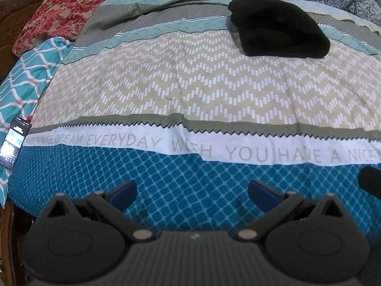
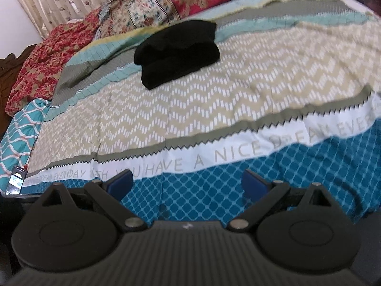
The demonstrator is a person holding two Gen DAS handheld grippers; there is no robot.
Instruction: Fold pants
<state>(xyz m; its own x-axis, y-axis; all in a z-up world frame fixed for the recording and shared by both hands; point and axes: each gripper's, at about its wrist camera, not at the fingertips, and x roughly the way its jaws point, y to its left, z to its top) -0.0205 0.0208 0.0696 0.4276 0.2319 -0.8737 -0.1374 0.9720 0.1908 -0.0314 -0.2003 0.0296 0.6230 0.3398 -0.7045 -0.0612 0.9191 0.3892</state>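
Lying folded at upper right of the left view, the black pants (image 1: 278, 27) rest on the patterned bedspread (image 1: 190, 90). We note the left gripper (image 1: 191, 190) and right gripper (image 2: 187, 182) both spread wide, grasping nothing. A phone (image 1: 14, 143) sits at the left edge.

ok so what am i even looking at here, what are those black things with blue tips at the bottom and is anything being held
Those are two hand-held grippers, each with a camera looking along its fingers. One picture is from the left gripper, the other from the right gripper. Both are open and hold nothing. They hover over a bed with a patterned bedspread. Farther back lie the black pants, already folded into a bundle. A phone lies at the bed's left edge.
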